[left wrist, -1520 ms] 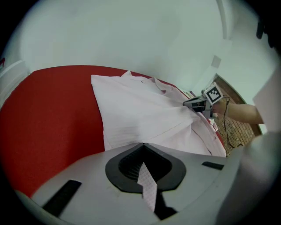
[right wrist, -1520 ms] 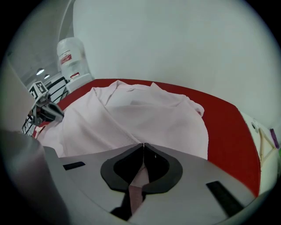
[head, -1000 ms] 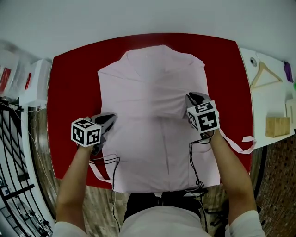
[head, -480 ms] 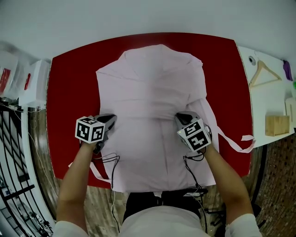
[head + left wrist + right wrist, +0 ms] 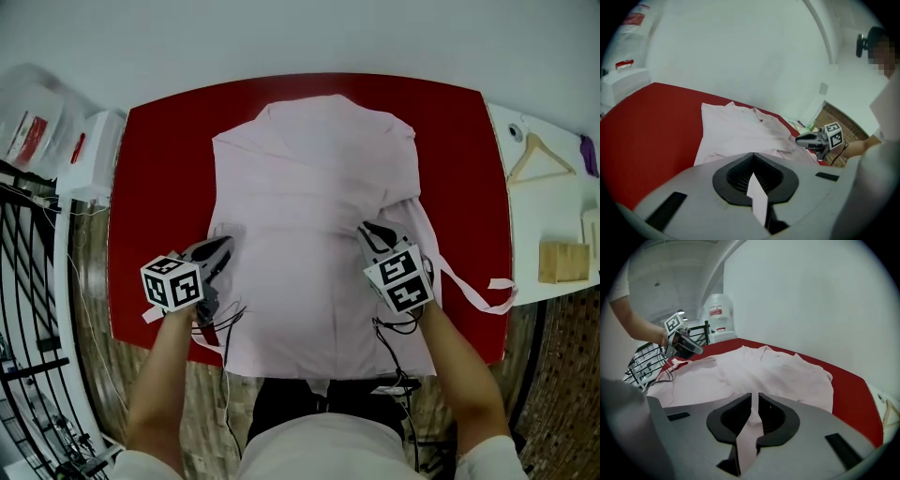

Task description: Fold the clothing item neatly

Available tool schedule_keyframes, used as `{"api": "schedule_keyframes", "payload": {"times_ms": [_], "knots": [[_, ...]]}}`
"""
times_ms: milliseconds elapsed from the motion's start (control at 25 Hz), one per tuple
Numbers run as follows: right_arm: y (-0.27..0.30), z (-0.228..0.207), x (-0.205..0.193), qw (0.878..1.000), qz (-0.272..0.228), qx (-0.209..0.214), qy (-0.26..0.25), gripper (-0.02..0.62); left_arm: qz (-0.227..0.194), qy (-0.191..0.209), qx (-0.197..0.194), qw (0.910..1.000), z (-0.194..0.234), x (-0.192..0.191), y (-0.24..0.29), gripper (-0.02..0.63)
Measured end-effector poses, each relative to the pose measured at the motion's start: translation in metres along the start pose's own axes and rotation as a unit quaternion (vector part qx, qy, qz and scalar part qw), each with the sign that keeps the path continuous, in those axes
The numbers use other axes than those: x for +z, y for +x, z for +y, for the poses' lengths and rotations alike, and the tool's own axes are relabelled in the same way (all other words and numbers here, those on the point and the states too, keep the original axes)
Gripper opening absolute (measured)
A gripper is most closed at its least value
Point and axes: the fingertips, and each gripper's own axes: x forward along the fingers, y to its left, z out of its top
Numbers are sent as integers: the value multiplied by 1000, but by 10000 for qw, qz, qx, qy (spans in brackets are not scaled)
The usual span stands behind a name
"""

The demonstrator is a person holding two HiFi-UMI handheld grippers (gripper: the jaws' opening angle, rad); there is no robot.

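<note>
The left hand-held gripper [image 5: 223, 249] is clamped shut on the left edge of the pink shirt [image 5: 314, 178], with a thin fold of cloth pinched flat between its jaws. Against a second ago it sits a little higher and nearer the person. The edge it holds now rises off the red table [image 5: 155, 187] in a small bump instead of lying flat. The right hand-held gripper [image 5: 369, 231] is also closed on the shirt, a strip of the right side filling the narrow gap between its jaws. It has travelled inward from the shirt's right edge toward the middle, pulling that side over, so a fold now shows below the right shoulder. The shirt lies spread on the table, collar end away from the person and hem reaching over the near edge. Left of the table are a pale plastic container with a red label [image 5: 33, 127], a white box [image 5: 94, 159] and a black wire rack [image 5: 26, 300]. Black cables [image 5: 398, 342] from the hand-held grippers trail over the lower cloth. A loose pink strip [image 5: 478, 292] runs from beside the right hand-held gripper to the table's right edge. Beyond it, a white side surface [image 5: 534, 216] carries a wooden hanger [image 5: 539, 155] and a wooden block [image 5: 561, 261].
</note>
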Motion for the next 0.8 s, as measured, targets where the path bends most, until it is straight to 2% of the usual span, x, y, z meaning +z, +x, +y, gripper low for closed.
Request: {"api": "schedule_keyframes", "payload": {"times_ms": [200, 280, 520, 640, 800], "knots": [[-13, 22, 13, 9968, -521, 296, 539, 26, -771, -452, -207, 9958, -28, -2, -39, 5], [-16, 34, 18, 9955, -604, 342, 638, 26, -952, -536, -238, 9937, -34, -8, -53, 5], [-24, 76, 26, 9954, -741, 202, 566, 25, -1268, -840, -158, 9882, -38, -42, -94, 5], [-23, 99, 24, 9962, -771, 180, 370, 24, -1398, -977, -211, 9851, -37, -60, -109, 6], [-18, 133, 25, 9971, -685, 251, 217, 25, -1457, -990, -200, 9842, -26, -76, -132, 6]]}}
